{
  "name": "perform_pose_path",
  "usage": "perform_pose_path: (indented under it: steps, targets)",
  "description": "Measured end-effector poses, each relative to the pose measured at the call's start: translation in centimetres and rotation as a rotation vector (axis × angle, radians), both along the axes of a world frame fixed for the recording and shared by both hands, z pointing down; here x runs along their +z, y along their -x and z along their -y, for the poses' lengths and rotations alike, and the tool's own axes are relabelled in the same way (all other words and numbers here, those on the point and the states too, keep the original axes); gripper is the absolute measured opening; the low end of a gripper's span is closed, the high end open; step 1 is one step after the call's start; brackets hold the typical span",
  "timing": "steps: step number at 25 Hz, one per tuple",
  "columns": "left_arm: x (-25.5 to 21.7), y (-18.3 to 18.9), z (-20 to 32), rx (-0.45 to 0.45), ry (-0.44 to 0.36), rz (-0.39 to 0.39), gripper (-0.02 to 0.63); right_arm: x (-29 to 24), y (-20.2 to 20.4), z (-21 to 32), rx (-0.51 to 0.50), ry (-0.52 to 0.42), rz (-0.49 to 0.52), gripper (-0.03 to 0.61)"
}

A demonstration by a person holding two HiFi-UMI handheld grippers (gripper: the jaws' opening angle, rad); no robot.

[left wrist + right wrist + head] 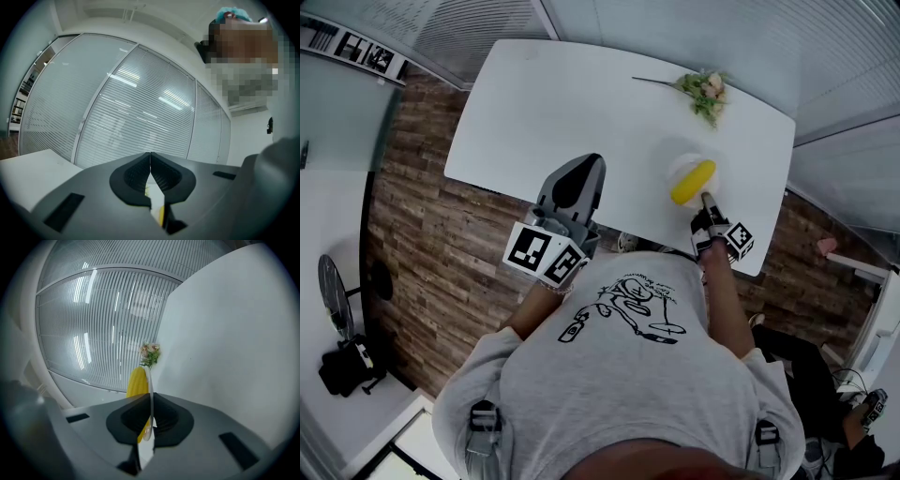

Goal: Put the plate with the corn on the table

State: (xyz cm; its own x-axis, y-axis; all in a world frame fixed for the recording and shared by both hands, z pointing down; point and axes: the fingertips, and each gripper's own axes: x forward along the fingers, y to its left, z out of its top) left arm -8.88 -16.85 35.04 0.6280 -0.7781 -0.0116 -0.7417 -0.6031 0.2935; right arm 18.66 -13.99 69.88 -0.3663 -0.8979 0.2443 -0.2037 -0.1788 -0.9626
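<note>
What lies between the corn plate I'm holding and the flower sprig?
Nothing: in the head view only bare white tabletop separates the round white plate carrying the yellow corn cob from the pink-and-green flower sprig.

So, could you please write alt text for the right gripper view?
The right tongs are shut on the rim of a white plate, seen edge-on, carrying a yellow corn cob. A white table fills the right side, with flowers further back and blinds behind.

One plate (677,168), one corn (693,182), one flower sprig (705,93).
</note>
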Motion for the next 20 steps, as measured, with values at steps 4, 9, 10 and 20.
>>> perform_pose_path:
  steps: [4, 9, 10, 20]
  targets:
    - [-0.1, 0.2, -0.1, -0.001, -0.002, -0.001, 0.02, 0.7, 0.1, 0.0, 0.006, 0.018, 0.0, 0.014]
    - [-0.1, 0.3, -0.2, -0.003, -0.002, -0.002, 0.02, 1.5, 0.0, 0.3, 0.006, 0.022, -0.004, 0.014]
    - [-0.1, 0.3, -0.2, -0.003, -0.002, -0.002, 0.02, 1.5, 0.1, 0.3, 0.006, 0.022, -0.003, 0.014]
    - [-0.1, 0.7, -0.1, -0.004, -0.001, -0.004, 0.02, 3.0, 0.1, 0.1, 0.004, 0.058, -0.018, 0.014]
